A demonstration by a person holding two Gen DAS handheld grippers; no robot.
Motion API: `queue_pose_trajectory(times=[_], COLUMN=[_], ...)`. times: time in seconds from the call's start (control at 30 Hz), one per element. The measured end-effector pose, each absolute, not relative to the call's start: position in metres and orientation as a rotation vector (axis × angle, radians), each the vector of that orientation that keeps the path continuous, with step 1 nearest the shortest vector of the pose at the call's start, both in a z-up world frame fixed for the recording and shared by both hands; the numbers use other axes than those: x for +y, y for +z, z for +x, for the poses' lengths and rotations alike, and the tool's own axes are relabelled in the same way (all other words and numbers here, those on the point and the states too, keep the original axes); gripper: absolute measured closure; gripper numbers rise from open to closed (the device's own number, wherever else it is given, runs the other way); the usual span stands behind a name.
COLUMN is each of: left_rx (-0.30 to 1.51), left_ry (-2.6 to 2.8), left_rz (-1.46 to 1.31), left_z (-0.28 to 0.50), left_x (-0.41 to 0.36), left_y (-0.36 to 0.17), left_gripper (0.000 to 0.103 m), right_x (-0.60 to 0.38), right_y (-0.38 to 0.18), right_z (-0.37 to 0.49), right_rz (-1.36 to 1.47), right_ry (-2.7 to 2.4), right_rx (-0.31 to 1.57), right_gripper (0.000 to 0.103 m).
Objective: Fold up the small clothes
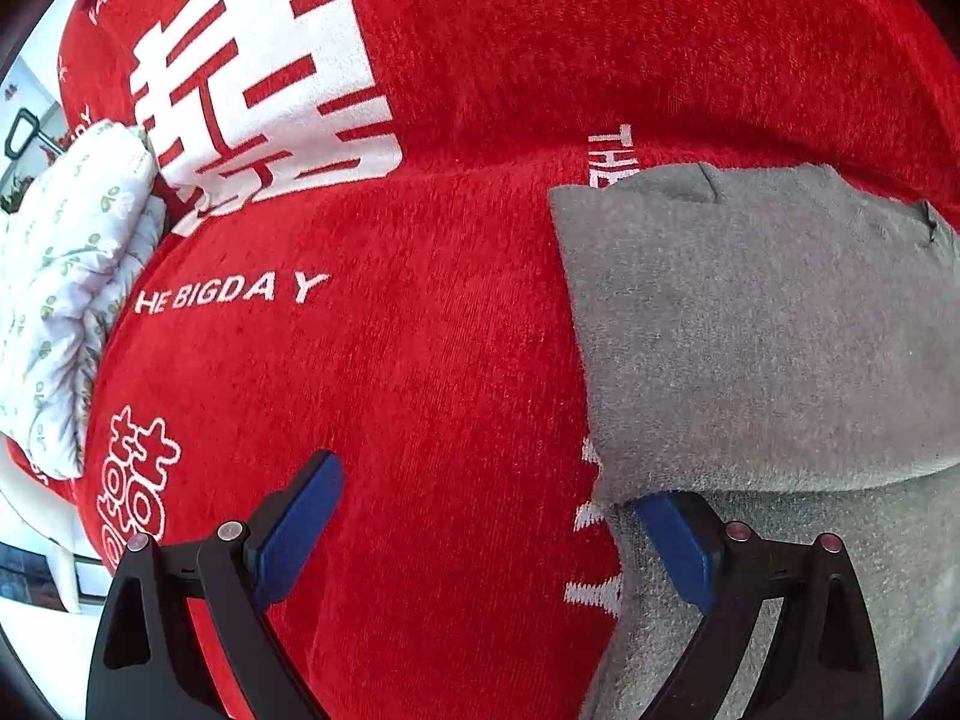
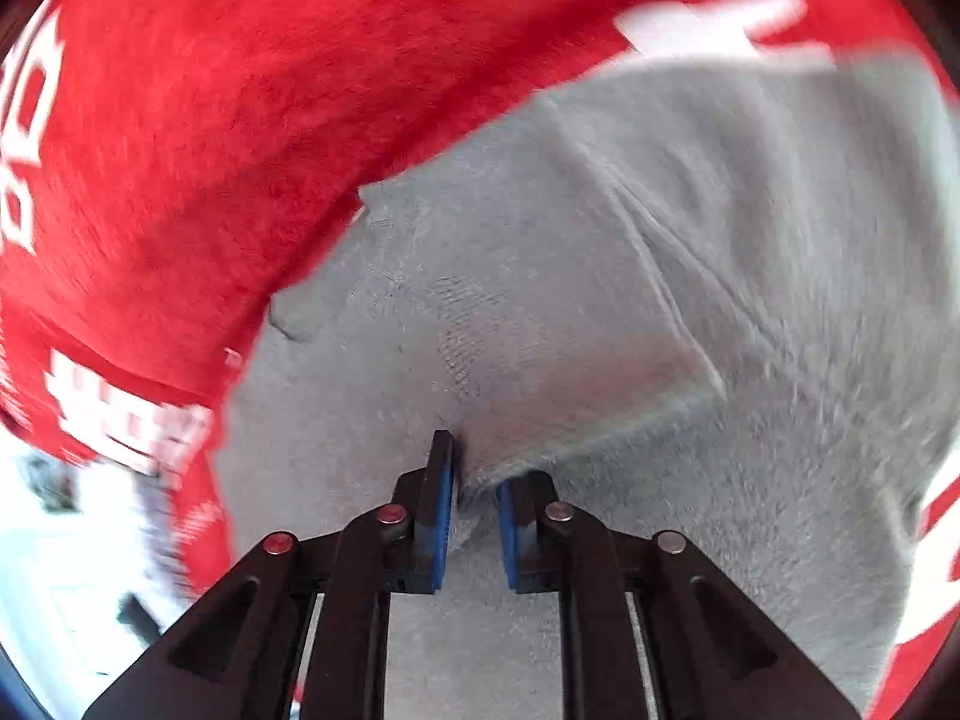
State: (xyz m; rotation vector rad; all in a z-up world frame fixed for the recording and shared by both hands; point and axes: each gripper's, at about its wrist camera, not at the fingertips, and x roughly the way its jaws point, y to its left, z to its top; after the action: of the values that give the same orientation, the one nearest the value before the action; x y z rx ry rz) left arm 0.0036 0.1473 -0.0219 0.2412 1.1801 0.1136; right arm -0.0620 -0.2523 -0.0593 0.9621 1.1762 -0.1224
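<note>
A small grey fleece garment (image 1: 750, 330) lies on a red blanket (image 1: 390, 360) with white lettering. In the left wrist view its upper layer is folded over, the fold edge running just above my right-hand finger. My left gripper (image 1: 486, 483) stands wide open, one blue pad over the red blanket, the other at the garment's left edge with its tip under the fold. In the blurred right wrist view, my right gripper (image 2: 477, 468) is closed narrowly on a bunched ridge of the grey garment (image 2: 600, 270), which spreads over the red blanket (image 2: 240, 120).
A bundle of white cloth with a green leaf print (image 1: 72, 276) rests at the blanket's left edge. Beyond it the blanket's edge drops off to a bright floor and white furniture (image 1: 36, 546).
</note>
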Motion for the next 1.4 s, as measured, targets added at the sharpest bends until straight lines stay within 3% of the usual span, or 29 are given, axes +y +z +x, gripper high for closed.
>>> queue_pose_trajectory(times=[0.17,0.37,0.6,0.67,0.73,0.77,0.8,0.83,1.03,1.17,1.4], left_rx=[1.274,1.315,1.446,1.429,1.389,1.387,1.381,1.383,1.369,1.362,1.304], left_ry=[0.057,-0.046,-0.155,-0.173,-0.222,-0.214,-0.212,-0.207,-0.194,-0.166,-0.137], left_rz=[0.141,-0.014,-0.097,-0.086,-0.097,-0.093,-0.103,-0.105,-0.086,-0.051,0.025], left_z=[-0.004,0.002,0.075,0.079,0.082,0.083,0.084,0.085,0.08,0.08,0.069], left_x=[0.166,0.185,0.145,0.136,0.132,0.132,0.135,0.137,0.137,0.137,0.131], left_y=[-0.014,0.008,-0.045,-0.045,-0.036,-0.033,-0.032,-0.033,-0.036,-0.034,-0.002], left_gripper=[0.007,0.007,0.009,0.022,0.081,0.081,0.081,0.081,0.081,0.081,0.081], right_x=[-0.271,-0.28,-0.276,-0.276,-0.276,-0.272,-0.268,-0.263,-0.253,-0.276,-0.281], right_y=[-0.057,-0.055,-0.051,-0.051,-0.05,-0.048,-0.043,-0.039,-0.015,-0.038,-0.006], right_z=[-0.088,-0.082,-0.075,-0.073,-0.071,-0.065,-0.058,-0.052,-0.04,-0.075,-0.101], right_rz=[1.106,1.092,1.06,1.061,1.059,1.033,0.993,0.964,0.701,0.706,0.56], right_ry=[-0.171,-0.176,-0.176,-0.183,-0.204,-0.209,-0.189,-0.169,-0.127,-0.279,-0.369], right_rx=[1.115,1.135,1.144,1.151,1.164,1.182,1.188,1.191,1.192,1.29,1.266], right_gripper=[0.063,0.06,0.057,0.056,0.057,0.064,0.092,0.095,0.095,0.093,0.086])
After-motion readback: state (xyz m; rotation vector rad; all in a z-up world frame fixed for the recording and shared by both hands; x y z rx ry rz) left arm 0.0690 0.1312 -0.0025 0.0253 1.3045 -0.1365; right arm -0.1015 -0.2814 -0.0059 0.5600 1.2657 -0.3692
